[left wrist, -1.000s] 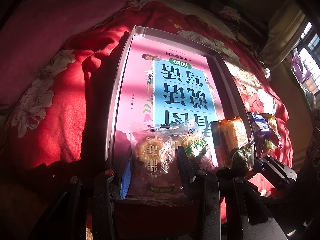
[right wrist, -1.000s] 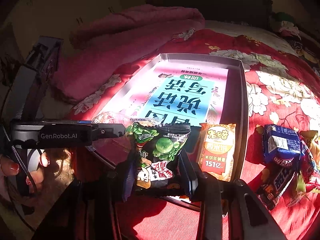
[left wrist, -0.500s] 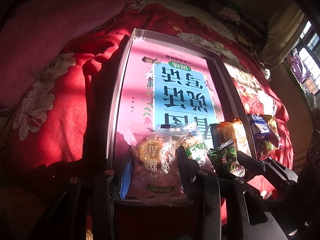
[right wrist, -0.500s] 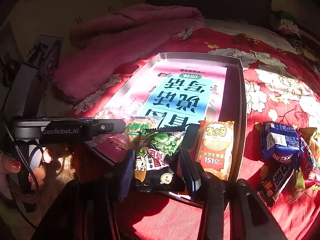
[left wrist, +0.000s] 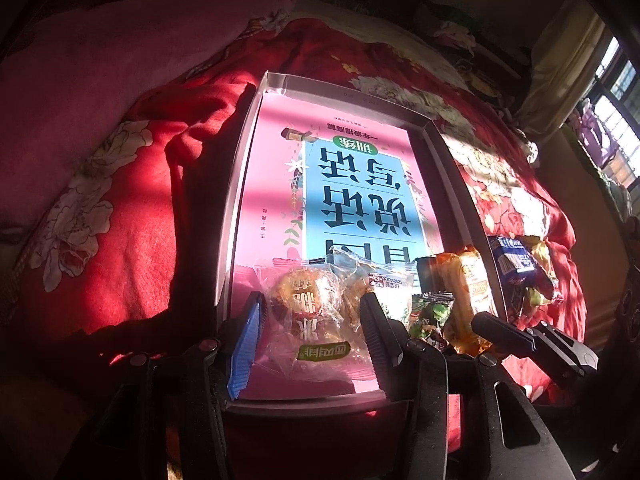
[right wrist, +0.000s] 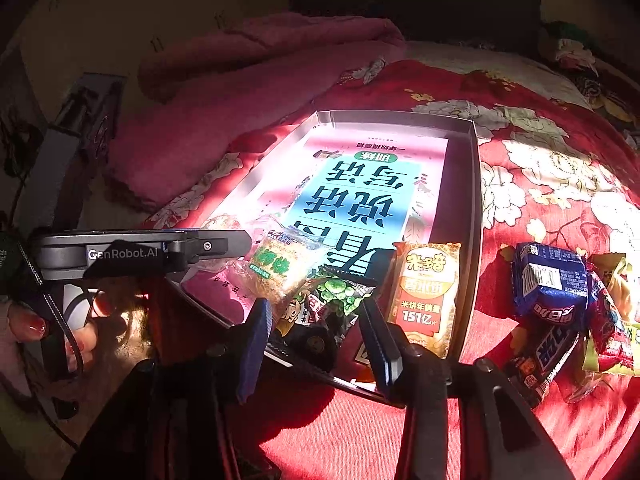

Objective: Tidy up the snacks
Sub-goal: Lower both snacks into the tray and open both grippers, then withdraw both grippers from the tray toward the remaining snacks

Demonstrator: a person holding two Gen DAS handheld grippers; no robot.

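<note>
In the left wrist view, a shallow grey cardboard tray (left wrist: 244,184) lined with a pink and blue printed sheet lies on a red floral quilt (left wrist: 100,208); its far two thirds stand bare, and only its near end is crowded. The left gripper (left wrist: 310,340) points steeply down over the tray's near edge, its jaws opening around a clear-wrapped round golden pastry (left wrist: 304,304) that lies flat on the sheet between them, the pads not pressing it. Just right of it lie a second clear-wrapped pastry with a green label (left wrist: 380,288), a green pea snack packet (left wrist: 432,316) and an orange rice cracker packet (left wrist: 468,292) by the right wall. In the right wrist view, the right gripper (right wrist: 316,340) slants down over the tray's near rim, its jaws spread to either side of the pea snack packet, which rests on the tray floor; I cannot tell whether the pads touch it. The left gripper reaches in level from the left, held by a hand (right wrist: 32,328). A blue wrapped bar (right wrist: 548,280) and other wrappers lie on the quilt, right of the tray.
</note>
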